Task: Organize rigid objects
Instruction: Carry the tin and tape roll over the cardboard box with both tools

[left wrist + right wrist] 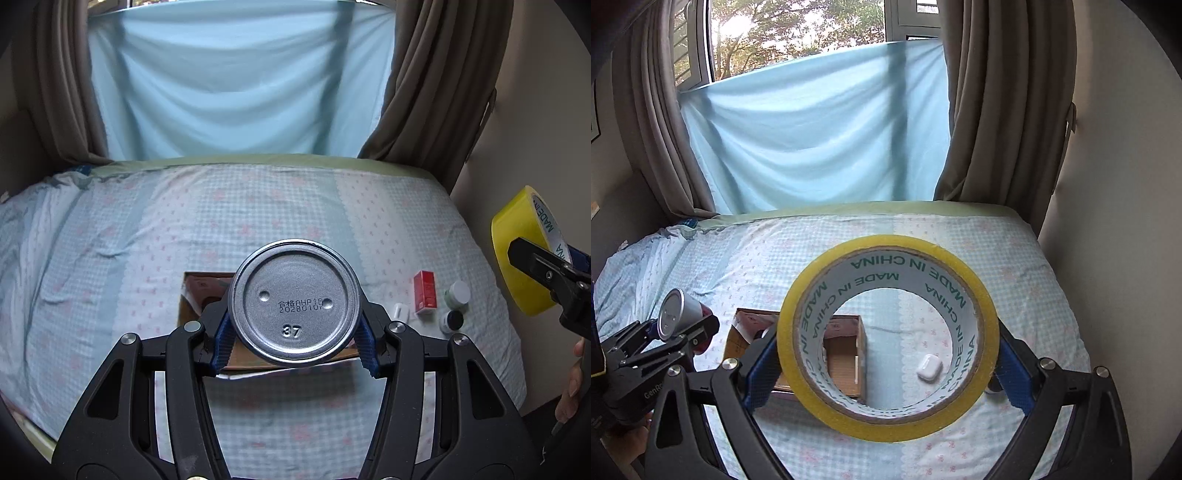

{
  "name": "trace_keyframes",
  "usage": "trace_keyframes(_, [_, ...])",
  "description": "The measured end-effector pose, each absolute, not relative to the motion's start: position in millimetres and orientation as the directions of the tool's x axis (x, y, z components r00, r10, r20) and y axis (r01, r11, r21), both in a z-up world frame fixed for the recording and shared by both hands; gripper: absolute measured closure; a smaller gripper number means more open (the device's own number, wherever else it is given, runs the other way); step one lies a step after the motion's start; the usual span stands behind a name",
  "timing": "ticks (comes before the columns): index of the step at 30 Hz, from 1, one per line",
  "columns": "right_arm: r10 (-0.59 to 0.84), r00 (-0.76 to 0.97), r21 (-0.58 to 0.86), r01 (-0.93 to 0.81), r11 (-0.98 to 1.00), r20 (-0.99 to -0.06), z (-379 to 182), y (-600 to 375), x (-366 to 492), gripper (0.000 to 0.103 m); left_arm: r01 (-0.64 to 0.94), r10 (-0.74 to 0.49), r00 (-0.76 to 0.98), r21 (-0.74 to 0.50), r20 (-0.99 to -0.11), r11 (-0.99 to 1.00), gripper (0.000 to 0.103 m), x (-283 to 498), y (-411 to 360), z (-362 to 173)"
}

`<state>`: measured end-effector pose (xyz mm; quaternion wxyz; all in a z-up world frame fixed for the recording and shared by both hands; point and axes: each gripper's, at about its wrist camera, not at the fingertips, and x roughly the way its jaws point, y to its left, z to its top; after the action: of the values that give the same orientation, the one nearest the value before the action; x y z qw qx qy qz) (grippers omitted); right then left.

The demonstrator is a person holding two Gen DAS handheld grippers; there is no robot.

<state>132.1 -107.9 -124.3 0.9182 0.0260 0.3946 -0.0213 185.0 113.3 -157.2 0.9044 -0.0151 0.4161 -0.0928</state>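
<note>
Bedspread below, the left gripper (295, 332) has its jaws clenched on a can (294, 301) above the box (207, 291); stiff, slick metal, best held across its sides. Right view: the right gripper (886, 363) jaws clasp a tape roll (887, 338), light and rigid, by its outer rim.

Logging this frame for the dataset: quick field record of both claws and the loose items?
left claw: shut on metal can, base toward camera
right claw: shut on yellow tape roll
cardboard box: open, on bed
loose on bed: red box, white earbud case, white-lidded jar, black-lidded jar
</note>
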Motion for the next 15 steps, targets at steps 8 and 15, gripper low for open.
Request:
trace_keyframes(8, [0.049, 0.619, 0.137, 0.096, 0.986, -0.784, -152.8, -37.8, 163.9, 0.006, 0.171, -0.163, 0.58, -0.076, -0.798, 0.982, 0.053, 218.5, 183.7, -185.8])
trace_keyframes(15, [0.057, 0.512, 0.13, 0.108, 0.986, -0.857, -208.6, -8.9, 200.8, 0.006, 0.162, -0.139, 0.506, -0.065, -0.851, 0.985, 0.053, 243.4, 209.5, -234.5])
